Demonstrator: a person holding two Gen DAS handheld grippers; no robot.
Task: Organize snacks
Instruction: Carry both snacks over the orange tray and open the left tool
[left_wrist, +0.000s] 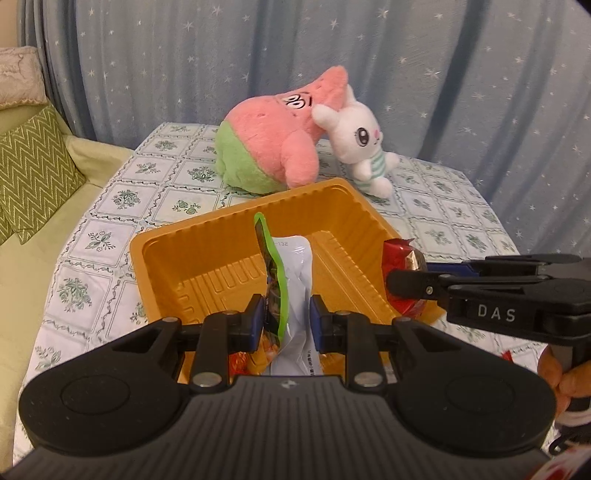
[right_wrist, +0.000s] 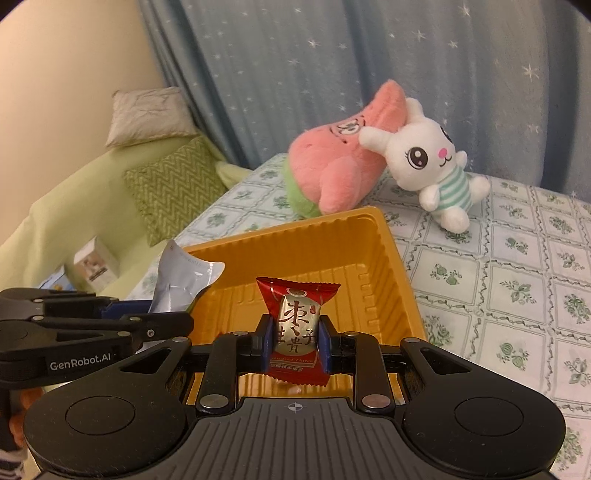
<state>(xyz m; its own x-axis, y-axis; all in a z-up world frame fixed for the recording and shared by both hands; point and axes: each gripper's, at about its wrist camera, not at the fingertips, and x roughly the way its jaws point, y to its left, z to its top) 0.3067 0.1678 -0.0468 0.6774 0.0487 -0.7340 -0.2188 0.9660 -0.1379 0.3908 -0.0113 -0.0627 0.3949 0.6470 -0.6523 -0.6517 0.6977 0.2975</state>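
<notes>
An orange plastic tray (left_wrist: 192, 258) (right_wrist: 399, 266) with ribbed walls sits on the flowered tablecloth. My left gripper (left_wrist: 286, 317) is shut on a silver snack pouch with a green edge (left_wrist: 295, 273), held upright over the tray's near side; the same pouch (right_wrist: 181, 284) shows at the left of the right wrist view. My right gripper (right_wrist: 293, 345) is shut on a red and gold wrapped candy (right_wrist: 295, 325), above the tray's near edge. In the left wrist view the candy (left_wrist: 400, 258) and the right gripper (left_wrist: 404, 286) are at the tray's right rim.
A pink and green plush (left_wrist: 273, 136) (right_wrist: 332, 170) and a white rabbit plush (left_wrist: 364, 144) (right_wrist: 436, 166) lie behind the tray. A green sofa with a zigzag cushion (left_wrist: 29, 173) (right_wrist: 173, 184) is on the left. A starred blue curtain (left_wrist: 258, 55) hangs behind.
</notes>
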